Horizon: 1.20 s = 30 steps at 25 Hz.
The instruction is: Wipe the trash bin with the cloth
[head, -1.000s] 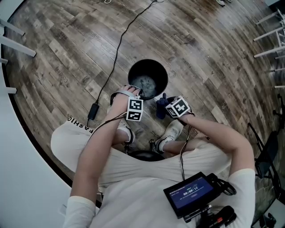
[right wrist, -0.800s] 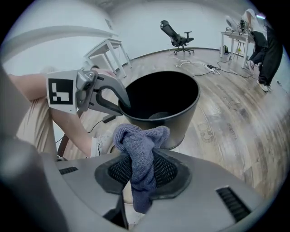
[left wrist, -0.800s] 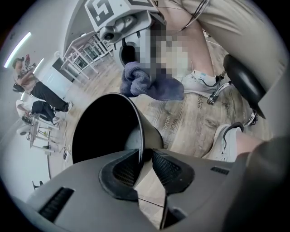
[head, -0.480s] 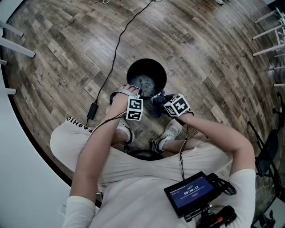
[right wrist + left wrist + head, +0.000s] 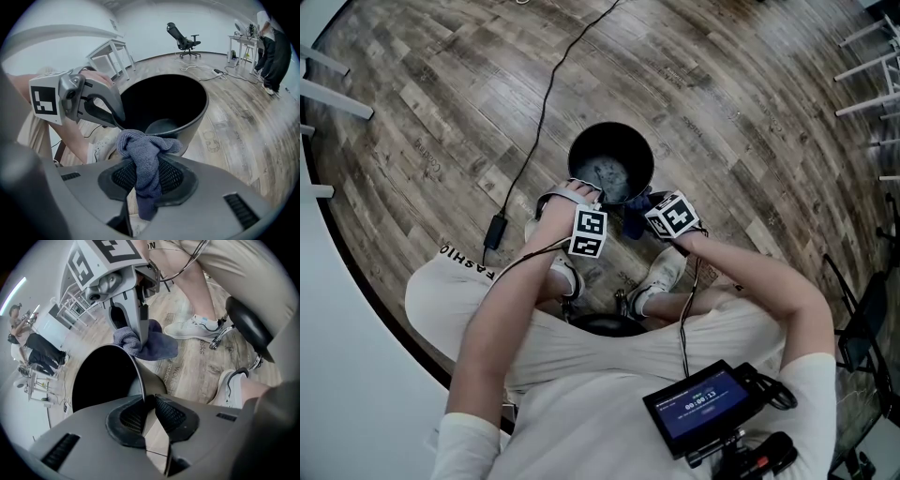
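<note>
Had just been closing the left hand-held gripper (image 5: 146,404), by then pinching the near rim of the trash bin (image 5: 194,123), with the cloth (image 5: 145,159) clamped in the right hand-held gripper (image 5: 146,178) just beside that rim; likely needed a steadied bin and firm, overlapping strokes
</note>
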Motion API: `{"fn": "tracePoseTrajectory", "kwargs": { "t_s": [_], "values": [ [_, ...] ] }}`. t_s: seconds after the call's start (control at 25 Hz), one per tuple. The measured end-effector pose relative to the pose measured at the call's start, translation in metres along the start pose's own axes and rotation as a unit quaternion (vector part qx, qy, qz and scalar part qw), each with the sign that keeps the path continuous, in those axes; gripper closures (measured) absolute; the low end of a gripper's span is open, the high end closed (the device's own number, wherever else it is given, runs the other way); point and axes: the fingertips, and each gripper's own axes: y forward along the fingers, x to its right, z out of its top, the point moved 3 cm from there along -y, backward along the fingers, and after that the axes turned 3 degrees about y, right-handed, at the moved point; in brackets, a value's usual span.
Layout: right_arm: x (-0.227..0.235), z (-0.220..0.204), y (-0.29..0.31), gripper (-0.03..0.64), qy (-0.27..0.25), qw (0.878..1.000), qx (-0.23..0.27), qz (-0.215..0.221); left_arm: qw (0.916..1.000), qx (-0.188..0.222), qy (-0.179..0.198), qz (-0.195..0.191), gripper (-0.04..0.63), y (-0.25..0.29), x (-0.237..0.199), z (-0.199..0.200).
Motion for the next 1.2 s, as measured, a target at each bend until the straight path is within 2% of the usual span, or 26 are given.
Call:
{"fn": "tracePoseTrajectory", "kwargs": {
  "t_s": [0.96, 1.2],
  "values": [
    [0.035, -0.034, 0.077, 0.508, -0.062, 0.997, -0.052, -0.020, 0.9998, 0.018, -0.011, -0.003, 0.528, -0.001, -0.002, 0.012],
    [0.051, -0.049, 0.105, 0.508, -0.062, 0.995, -0.058, -0.046, 0.9997, 0.021, -0.014, -0.002, 0.529, -0.001, -0.002, 0.014]
  ]
}}
